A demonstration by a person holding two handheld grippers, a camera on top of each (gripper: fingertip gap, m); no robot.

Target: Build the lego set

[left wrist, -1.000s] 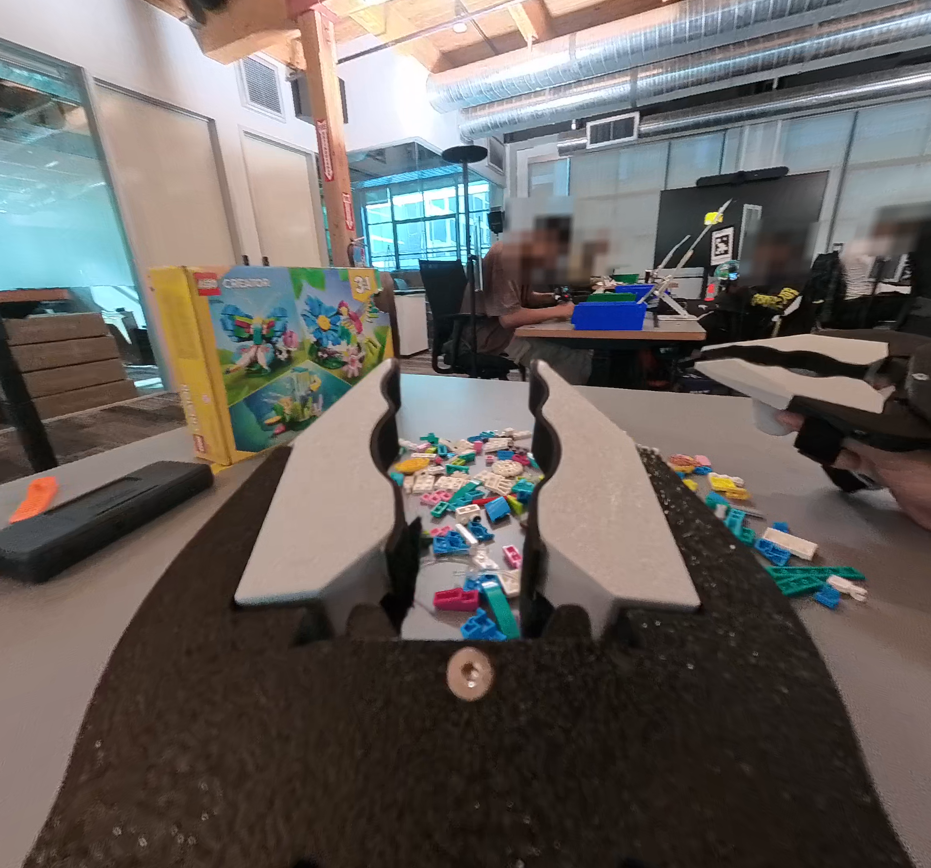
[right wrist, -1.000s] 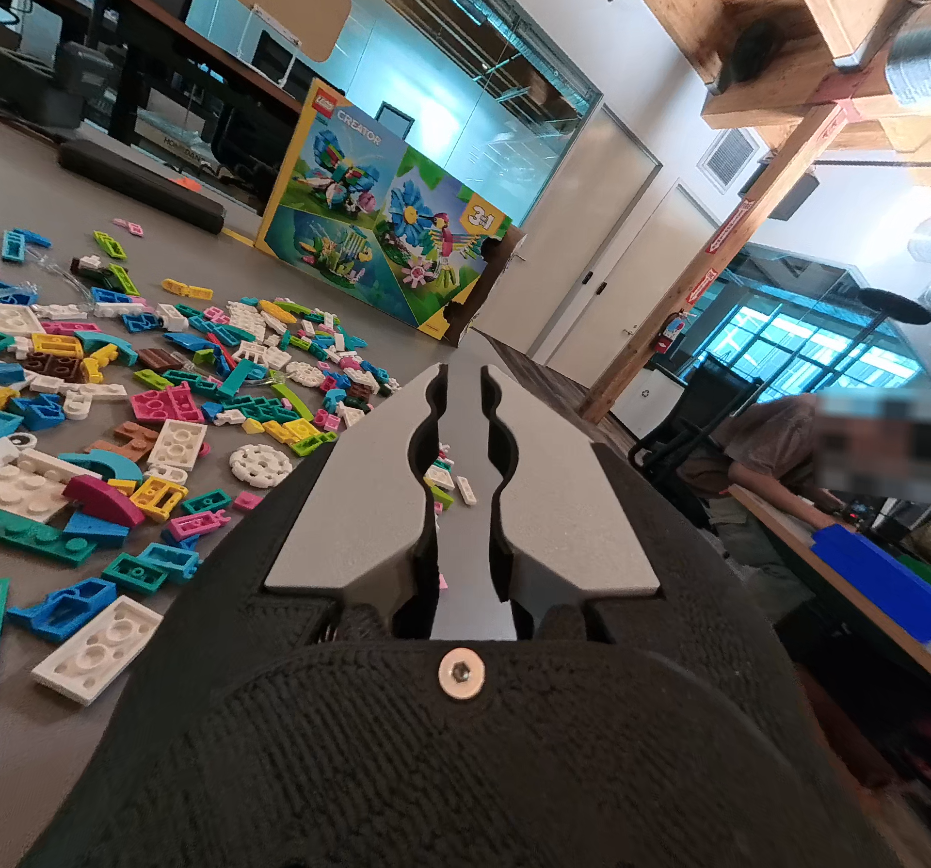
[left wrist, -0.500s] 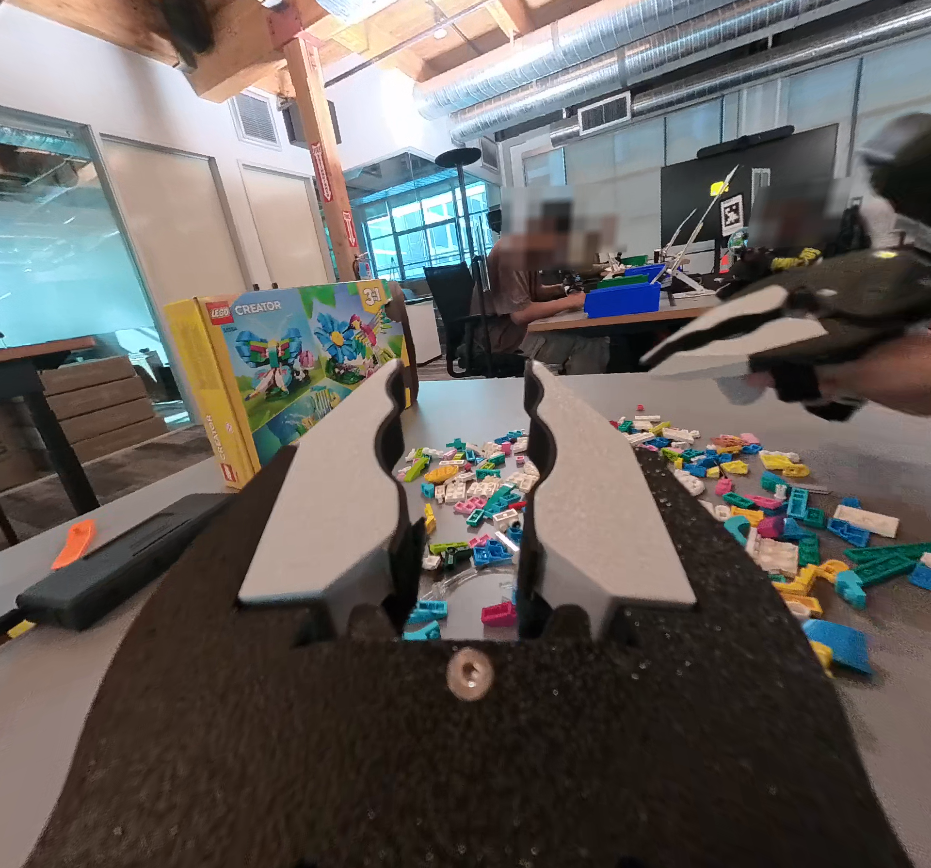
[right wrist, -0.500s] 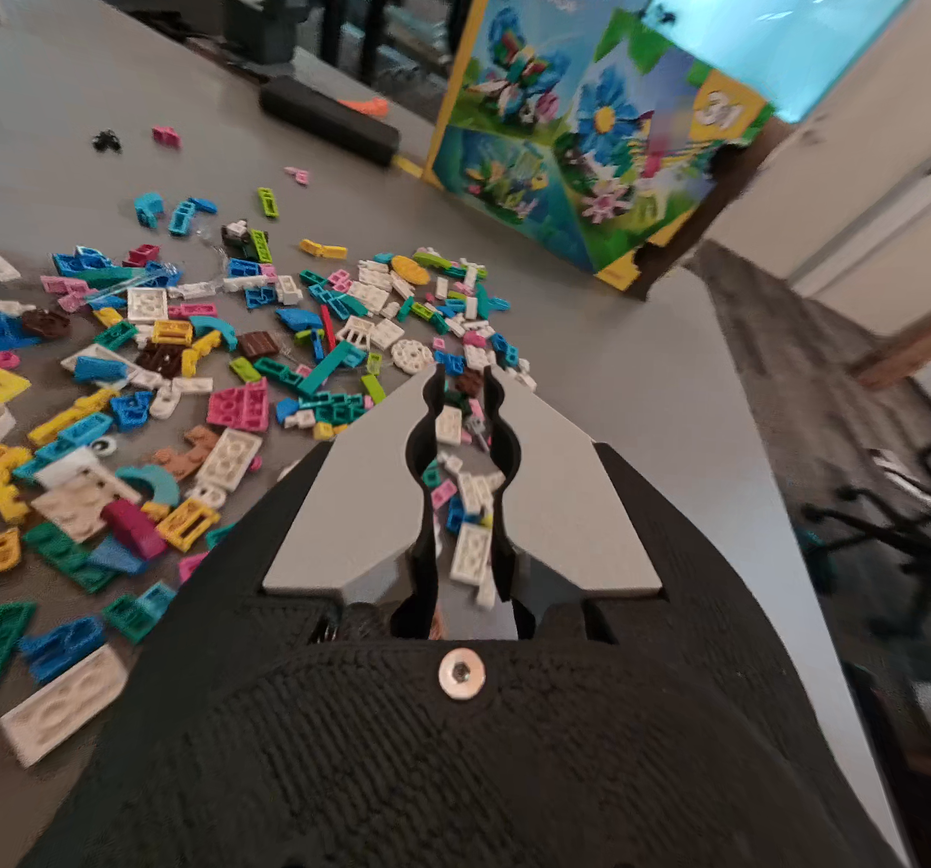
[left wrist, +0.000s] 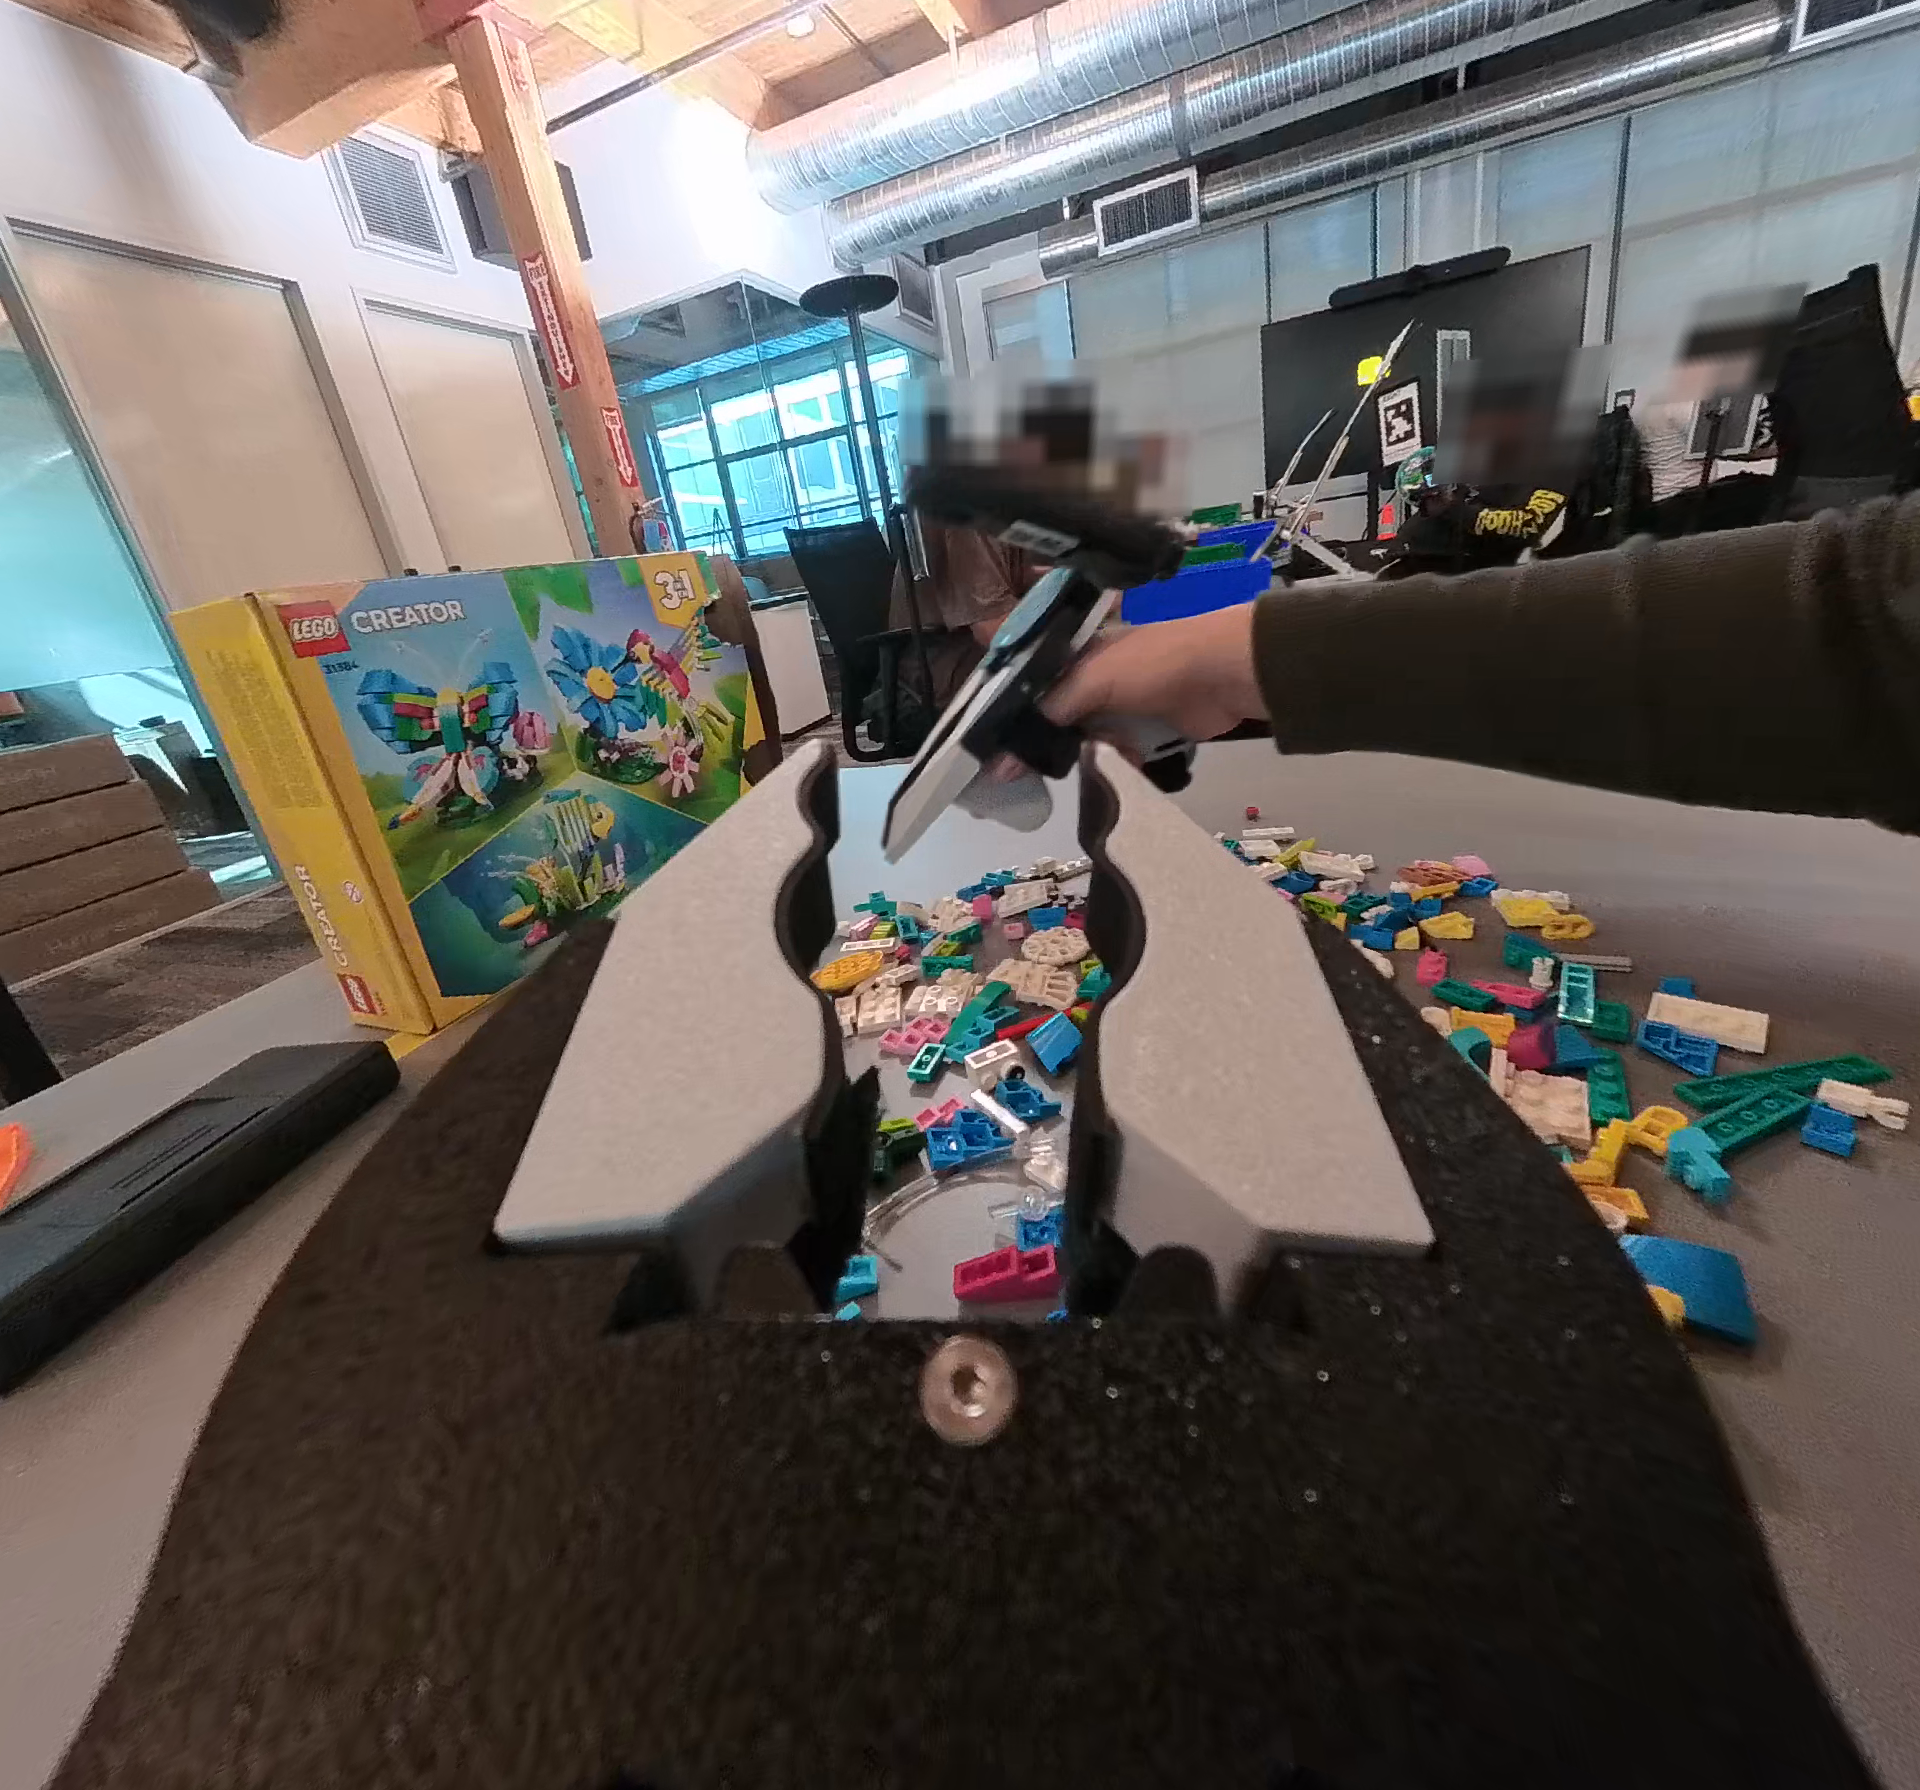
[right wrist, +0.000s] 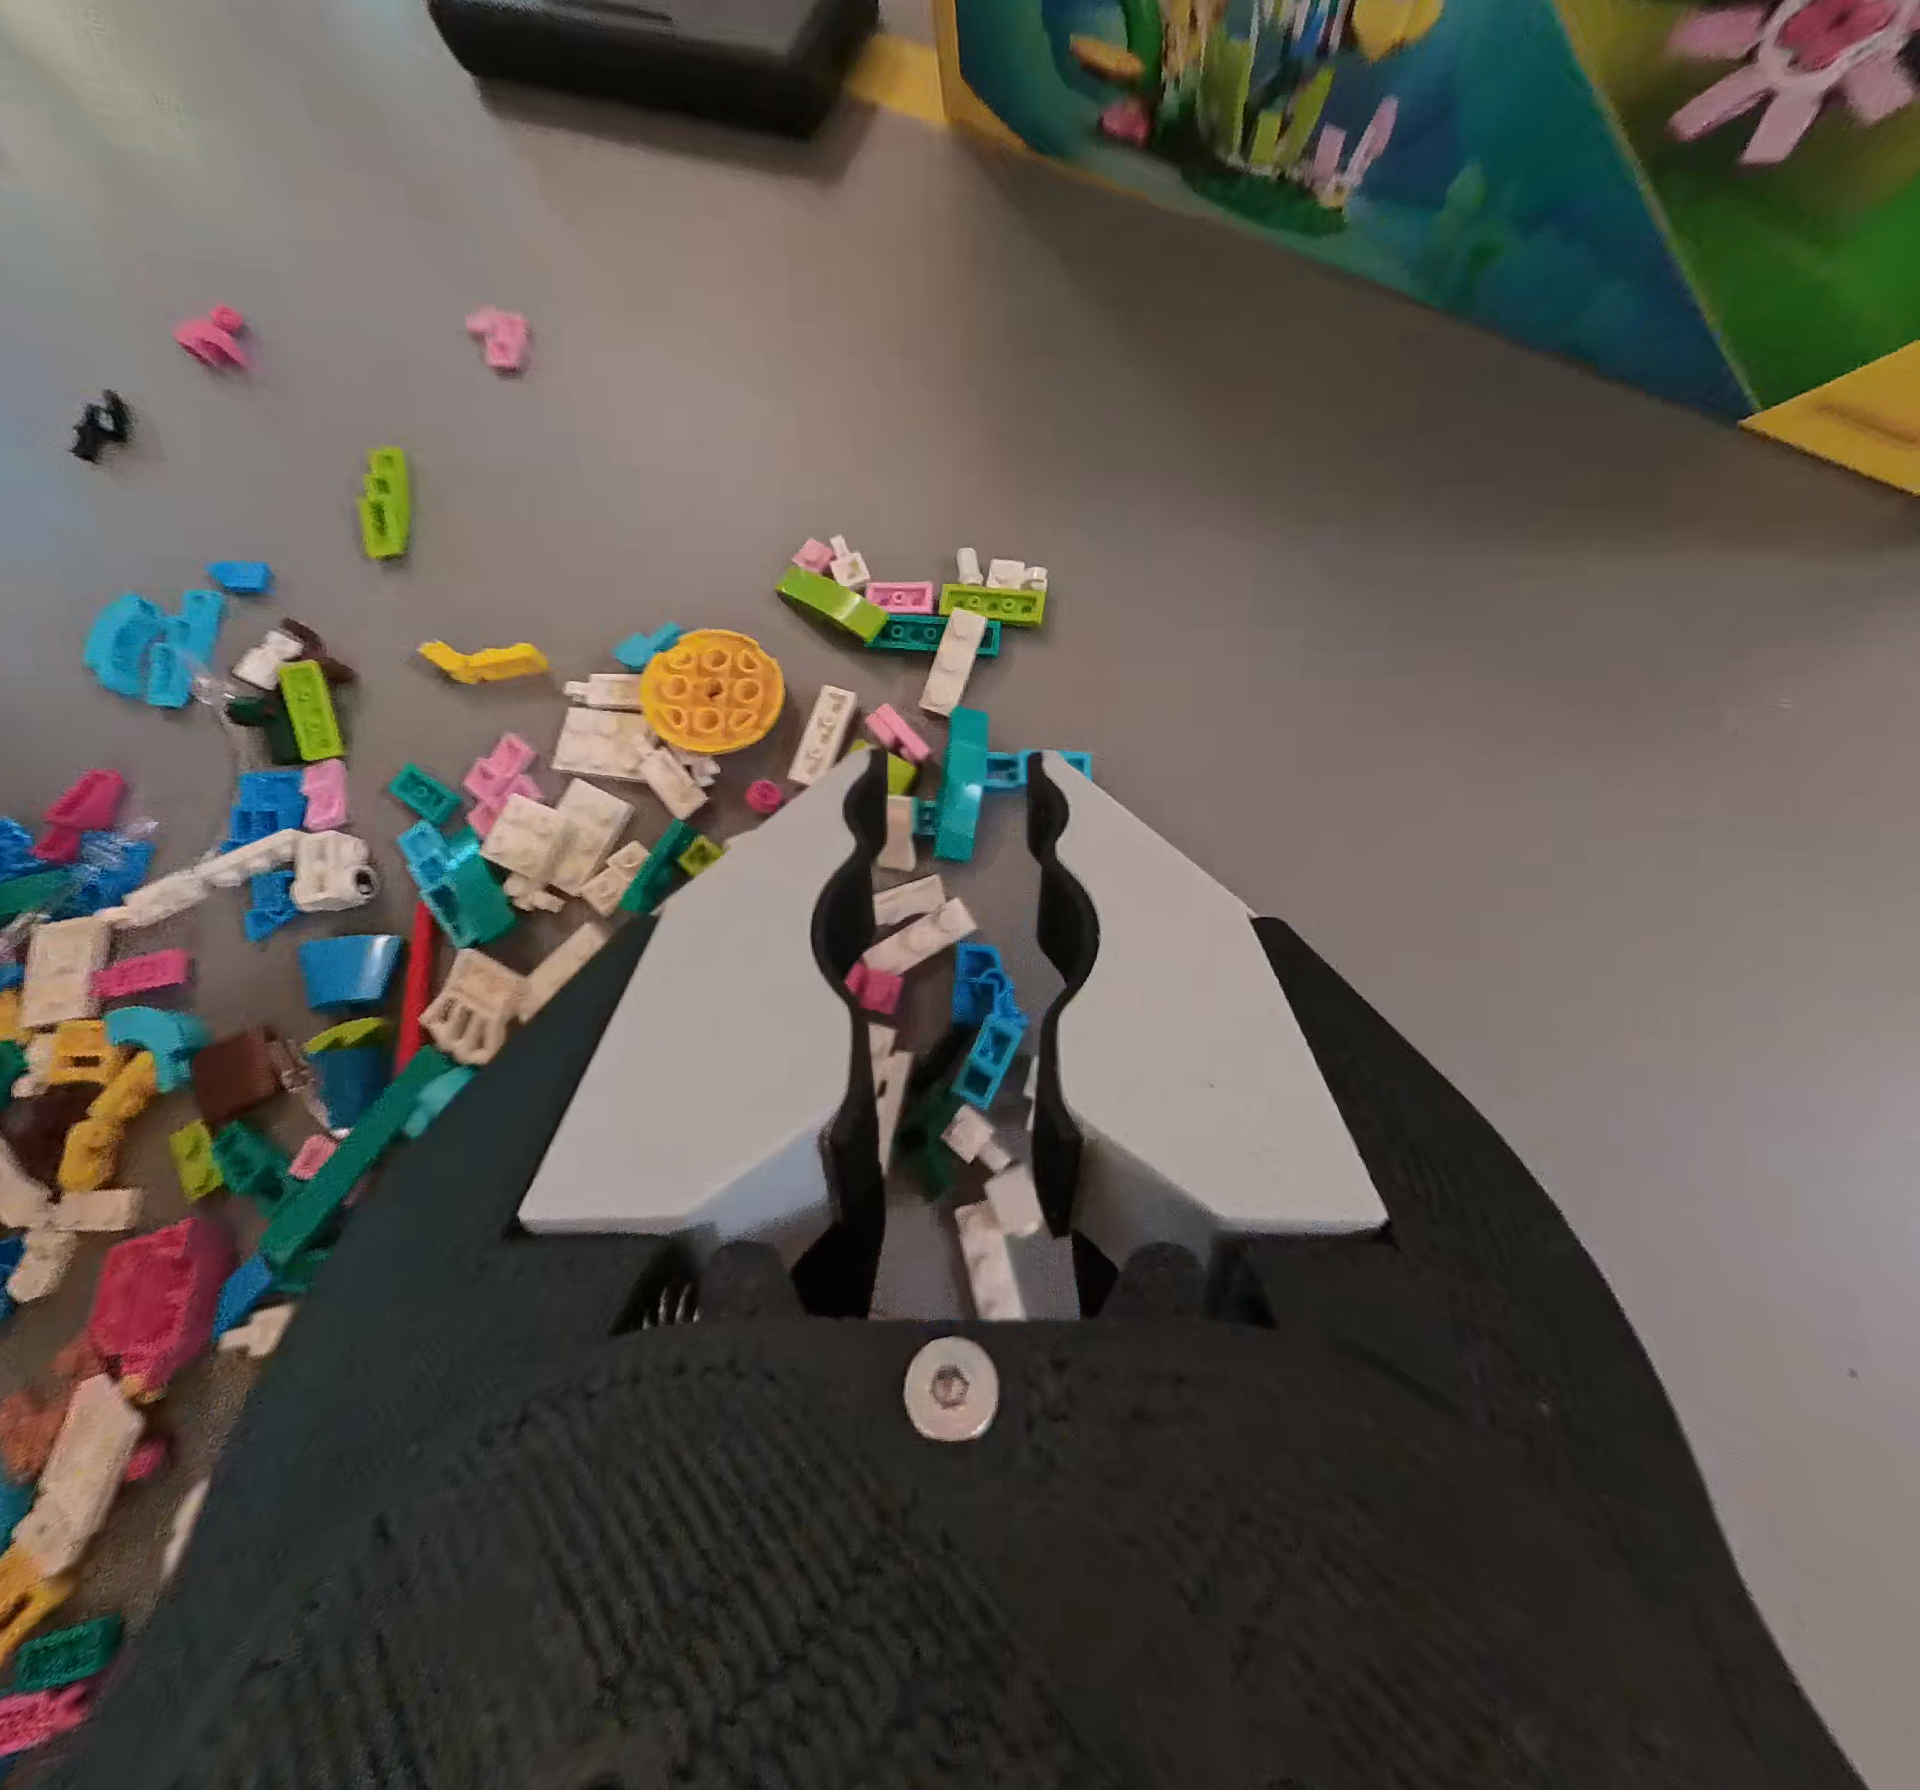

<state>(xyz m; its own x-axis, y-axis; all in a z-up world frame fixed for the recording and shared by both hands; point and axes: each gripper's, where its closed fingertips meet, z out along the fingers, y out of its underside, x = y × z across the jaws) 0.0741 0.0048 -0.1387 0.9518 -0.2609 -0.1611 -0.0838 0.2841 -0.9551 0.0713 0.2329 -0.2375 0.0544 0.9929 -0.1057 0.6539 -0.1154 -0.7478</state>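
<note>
Several loose lego pieces point(left wrist: 966, 992) in many colours lie scattered on the grey table point(left wrist: 1621, 836). My left gripper point(left wrist: 956, 774) is open and empty, held low in front of the pile. My right gripper point(right wrist: 961, 769) is open and empty, tilted down over the pile's far end point(right wrist: 582, 836). Just past its tips lie a teal brick point(right wrist: 961, 795) and, to the left, a yellow round plate point(right wrist: 712, 691). The right gripper also shows in the left wrist view point(left wrist: 997, 701), held by a hand in a dark sleeve.
The lego set box point(left wrist: 499, 764) stands at the back left of the table and also shows in the right wrist view point(right wrist: 1455, 78). A black case point(left wrist: 156, 1169) lies left of the box. People sit at desks behind the table. Left tips to right tips: about 25 centimeters. The yellow round plate point(right wrist: 712, 691) is about 6 centimeters from my right fingertips.
The right gripper has swung in from the right to above the pile's far end and tipped downward. Its jaws stand wider apart. The left gripper has barely shifted.
</note>
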